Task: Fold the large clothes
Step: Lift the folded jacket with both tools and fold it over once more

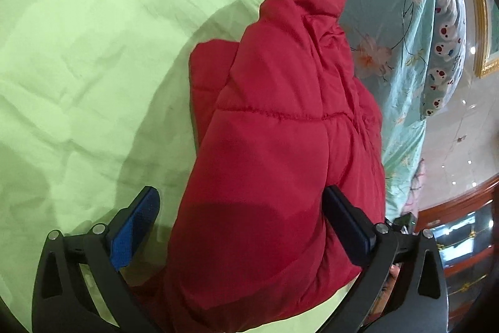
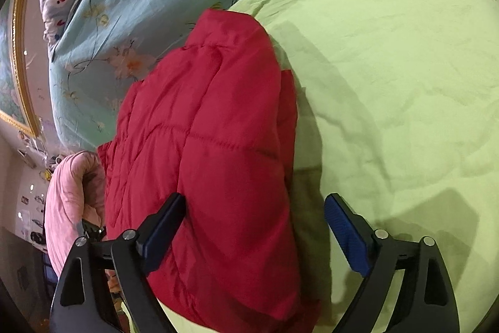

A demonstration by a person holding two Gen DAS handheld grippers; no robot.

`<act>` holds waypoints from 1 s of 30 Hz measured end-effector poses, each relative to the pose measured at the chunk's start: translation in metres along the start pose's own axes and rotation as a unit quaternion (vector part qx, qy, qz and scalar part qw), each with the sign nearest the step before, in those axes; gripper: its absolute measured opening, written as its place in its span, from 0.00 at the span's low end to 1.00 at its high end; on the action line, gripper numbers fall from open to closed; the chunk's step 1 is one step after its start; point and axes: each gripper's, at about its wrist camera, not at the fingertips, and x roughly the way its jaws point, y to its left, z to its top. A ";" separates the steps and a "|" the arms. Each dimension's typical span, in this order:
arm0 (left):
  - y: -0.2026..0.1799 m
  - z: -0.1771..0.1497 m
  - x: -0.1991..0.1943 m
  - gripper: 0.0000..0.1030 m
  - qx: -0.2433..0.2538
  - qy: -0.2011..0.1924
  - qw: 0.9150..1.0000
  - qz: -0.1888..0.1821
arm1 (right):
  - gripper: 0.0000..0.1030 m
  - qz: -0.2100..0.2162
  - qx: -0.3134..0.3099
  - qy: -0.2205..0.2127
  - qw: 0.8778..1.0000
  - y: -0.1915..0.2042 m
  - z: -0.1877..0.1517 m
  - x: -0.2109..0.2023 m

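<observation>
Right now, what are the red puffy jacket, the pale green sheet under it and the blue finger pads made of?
Red puffy jacket: looks like padded synthetic shell, slight sheen, stitched quilt lines.
Pale green sheet: likely matte woven cotton, fine creases.
Blue finger pads: probably rubber or plastic, dotted grip texture; cannot tell which.

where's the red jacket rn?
The red jacket lies folded on the light green sheet, centre of both wrist views, next to the blue floral quilt, its near end between each open gripper's fingers.
</observation>
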 end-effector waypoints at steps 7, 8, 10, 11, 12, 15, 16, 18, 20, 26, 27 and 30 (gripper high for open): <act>-0.013 0.003 0.022 1.00 0.000 0.044 0.999 -0.032 | 0.98 0.042 0.026 0.024 0.999 -0.008 0.009 0.018; -0.015 0.003 0.023 1.00 0.000 0.044 0.998 -0.033 | 0.98 0.045 0.024 0.026 0.998 -0.006 0.010 0.020; -0.020 0.003 0.026 1.00 0.005 0.039 0.999 -0.035 | 0.98 0.058 0.020 0.038 0.997 -0.001 0.009 0.026; -0.022 0.003 0.027 1.00 0.009 0.038 0.999 -0.034 | 0.96 0.063 0.016 0.048 0.997 0.003 0.009 0.031; -0.024 0.003 0.027 1.00 0.016 0.036 0.999 -0.033 | 0.96 0.069 0.009 0.058 0.996 0.007 0.007 0.036; -0.023 0.001 0.023 0.90 0.024 0.028 0.999 -0.034 | 0.95 0.064 -0.013 0.069 0.995 0.019 0.005 0.046; -0.024 0.001 0.022 0.83 0.029 0.025 0.999 -0.037 | 0.92 0.062 -0.015 0.068 0.996 0.021 0.004 0.047; -0.028 0.000 0.017 0.74 0.043 0.020 0.998 -0.041 | 0.84 0.065 -0.015 0.067 0.996 0.021 0.004 0.047; -0.032 -0.002 0.012 0.66 0.059 0.013 0.997 -0.042 | 0.67 0.070 -0.017 0.066 0.995 0.023 0.001 0.044; -0.055 -0.011 -0.008 0.49 0.094 -0.011 0.994 -0.047 | 0.42 0.077 -0.035 0.055 0.995 0.037 -0.002 0.024; -0.057 -0.014 -0.013 0.48 0.098 -0.014 0.994 -0.050 | 0.41 0.075 -0.040 0.050 0.995 0.042 -0.004 0.019; -0.068 -0.024 -0.030 0.46 0.113 -0.023 0.992 -0.056 | 0.37 0.079 -0.055 0.039 0.995 0.053 -0.012 0.003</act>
